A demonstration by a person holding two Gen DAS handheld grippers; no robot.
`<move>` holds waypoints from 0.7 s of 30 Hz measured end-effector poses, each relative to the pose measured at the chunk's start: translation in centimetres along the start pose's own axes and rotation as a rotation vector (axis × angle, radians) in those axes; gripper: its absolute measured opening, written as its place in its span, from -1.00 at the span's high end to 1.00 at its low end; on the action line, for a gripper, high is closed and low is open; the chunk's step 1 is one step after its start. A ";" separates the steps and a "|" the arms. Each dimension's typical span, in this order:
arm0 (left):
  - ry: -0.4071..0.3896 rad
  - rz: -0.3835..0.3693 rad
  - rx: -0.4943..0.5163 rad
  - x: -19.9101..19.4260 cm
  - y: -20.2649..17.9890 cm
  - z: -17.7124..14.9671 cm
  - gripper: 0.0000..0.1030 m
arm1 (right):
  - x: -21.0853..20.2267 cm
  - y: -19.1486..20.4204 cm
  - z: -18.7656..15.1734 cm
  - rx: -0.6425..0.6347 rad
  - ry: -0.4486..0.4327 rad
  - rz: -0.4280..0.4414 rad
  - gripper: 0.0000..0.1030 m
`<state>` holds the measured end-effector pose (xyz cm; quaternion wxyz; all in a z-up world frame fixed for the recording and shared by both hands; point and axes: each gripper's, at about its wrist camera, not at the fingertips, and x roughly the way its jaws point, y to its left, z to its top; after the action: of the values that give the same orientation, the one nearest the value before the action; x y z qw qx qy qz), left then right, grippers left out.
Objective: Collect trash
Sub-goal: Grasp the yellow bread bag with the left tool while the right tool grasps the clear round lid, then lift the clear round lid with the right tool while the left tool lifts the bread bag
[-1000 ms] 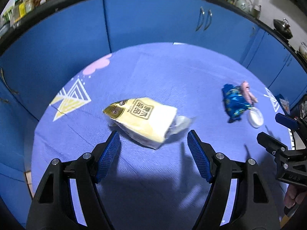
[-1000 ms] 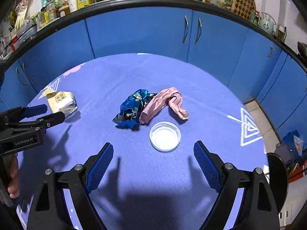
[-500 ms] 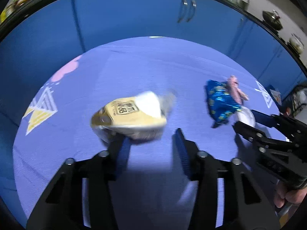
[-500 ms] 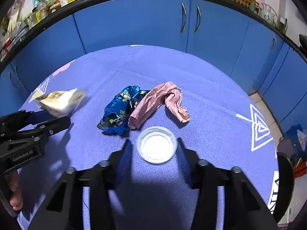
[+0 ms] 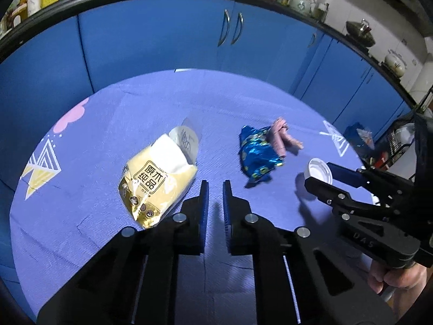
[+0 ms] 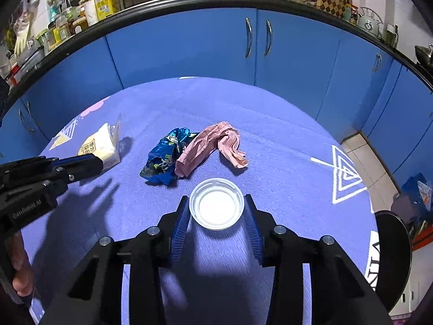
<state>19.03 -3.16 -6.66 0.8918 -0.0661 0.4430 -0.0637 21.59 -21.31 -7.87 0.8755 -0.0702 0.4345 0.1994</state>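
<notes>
A yellow tissue pack (image 5: 154,181) (image 6: 101,143) lies on the purple tablecloth (image 6: 270,135), just left of my left gripper (image 5: 215,182) (image 6: 100,162). That gripper's jaws are closing to a narrow slit with nothing between them. My right gripper (image 6: 216,197) (image 5: 318,174) is shut on a round white plastic lid (image 6: 216,203) (image 5: 319,172), one pad against each side of its rim. Beyond the lid lie a crumpled blue foil wrapper (image 6: 165,162) (image 5: 258,157) and a crumpled pink paper (image 6: 211,146) (image 5: 281,138), touching each other.
Blue cabinet doors (image 6: 257,40) curve behind the table, with bottles on the counter (image 6: 104,0) above. A black round object (image 6: 392,257) stands off the table's right edge. A hand (image 5: 397,281) grips the right tool's handle.
The left jaws went from wide apart to almost together; the tissue pack, once ahead between them, now lies to their left. The right jaws closed onto the white lid.
</notes>
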 end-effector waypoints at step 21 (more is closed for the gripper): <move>-0.105 -0.018 0.055 -6.6 -4.1 -1.3 0.85 | -8.1 0.1 -2.1 -0.007 -0.124 -0.016 0.24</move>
<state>13.80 -6.11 -1.58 0.9148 -0.0485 0.3929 -0.0803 15.66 -24.16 -2.75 0.9021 -0.0642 0.3780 0.1981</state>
